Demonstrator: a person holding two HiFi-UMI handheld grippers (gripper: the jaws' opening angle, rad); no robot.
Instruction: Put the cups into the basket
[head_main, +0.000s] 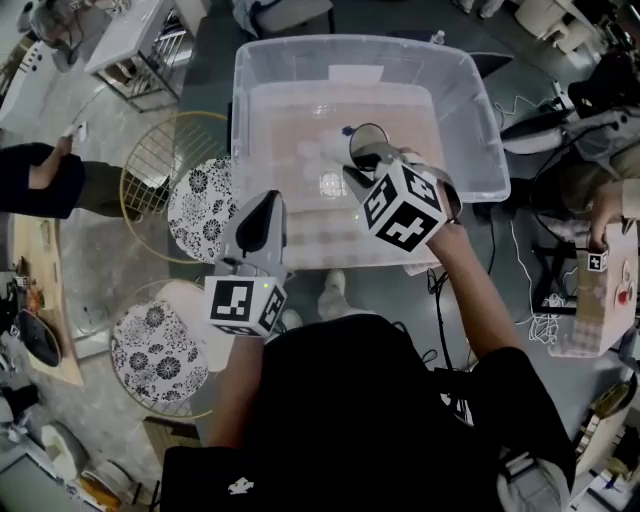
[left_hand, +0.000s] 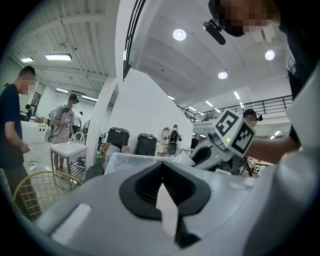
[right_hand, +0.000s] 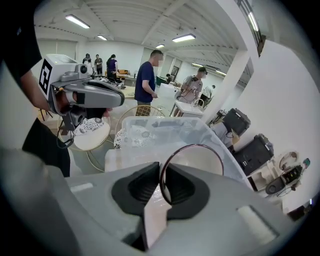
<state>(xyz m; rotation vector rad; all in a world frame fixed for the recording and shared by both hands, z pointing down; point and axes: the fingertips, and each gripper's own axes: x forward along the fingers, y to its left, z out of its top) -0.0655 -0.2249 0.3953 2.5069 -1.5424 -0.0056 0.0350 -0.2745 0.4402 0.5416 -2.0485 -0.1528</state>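
cup (head_main: 369, 143), dark-rimmed, pinched by its wall in the right hand-held gripper (head_main: 364, 168). jaws closed onto the near-left side of the rim, one pad inside and one outside. the rest of the cup juts beyond the jaw tips, up and to the right in the right gripper view.

the cup hangs inside the outline of the basket (head_main: 468, 118), a clear plastic tub on the table (head_main: 300, 243), toward the tub's right of centre. contact with the tub floor: cannot tell.

pointing: head view shows the rim as a near-full ring, so mouth up and long axis close to upright. in the right gripper view the cup (right_hand: 197, 161) opens toward the camera, pale inside showing.

left hand-held gripper (head_main: 264, 200) is at the basket's near-left corner, jaws pressed together with nothing between them.

views: only the right gripper view shows the grip on the rim by the right hand-held gripper (right_hand: 161, 172), plus the left hand-held gripper (right_hand: 86, 95) from the side and faint clear shapes lying in the basket (right_hand: 150, 127). left gripper view shows its own left hand-held gripper (left_hand: 161, 181) and the right hand-held gripper (left_hand: 209, 153), no cup. head view alone shows two patterned stools (head_main: 198, 207) left of the table.
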